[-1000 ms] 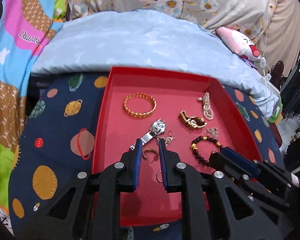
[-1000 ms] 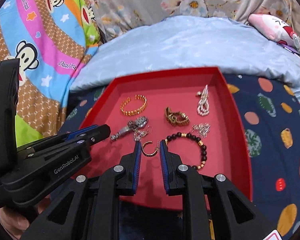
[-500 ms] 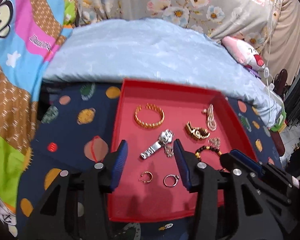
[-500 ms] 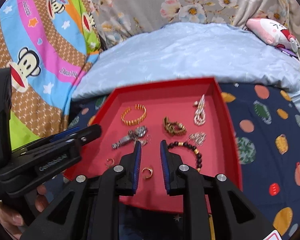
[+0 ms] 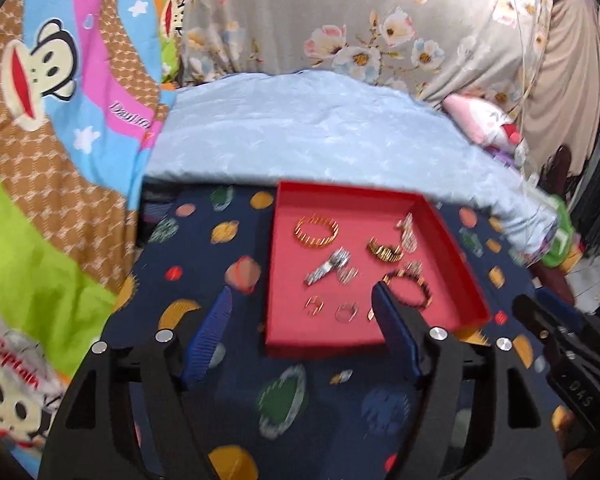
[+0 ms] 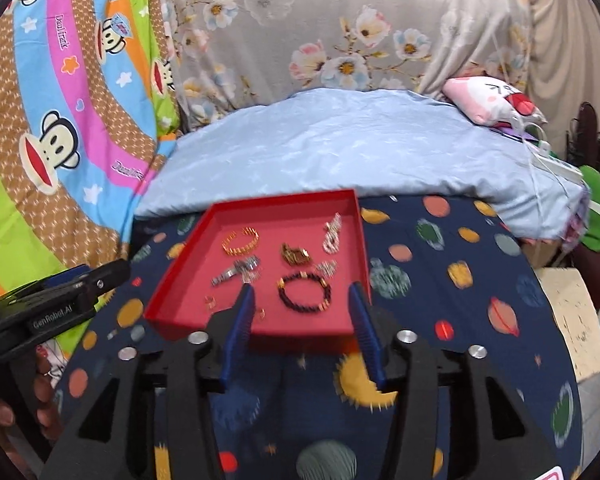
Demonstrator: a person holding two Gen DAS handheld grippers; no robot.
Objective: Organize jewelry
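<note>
A red tray (image 5: 456, 240) (image 6: 172, 276) lies on a navy planet-print cloth and holds jewelry: a gold bangle (image 5: 316, 231) (image 6: 240, 241), a silver watch piece (image 5: 327, 266) (image 6: 236, 271), a dark bead bracelet (image 5: 408, 288) (image 6: 304, 291), a gold clasp piece (image 5: 385, 250) (image 6: 296, 255), a pearl piece (image 6: 332, 233), small earrings and a ring (image 5: 346, 312). My left gripper (image 5: 302, 300) is open and empty, held back above the tray's near left corner. My right gripper (image 6: 302, 294) is open and empty above the tray's near edge.
The navy cloth (image 6: 440, 280) covers the surface around the tray. A light blue pillow (image 5: 312, 136) lies behind it. Patterned bedding (image 5: 60, 100) rises at the left. A pink plush (image 6: 488, 100) sits far right. The other gripper shows at each view's edge (image 5: 560, 336) (image 6: 60, 296).
Both grippers have opened wide and pulled back up away from the tray. The small earrings and ring now lie loose in the tray's near part.
</note>
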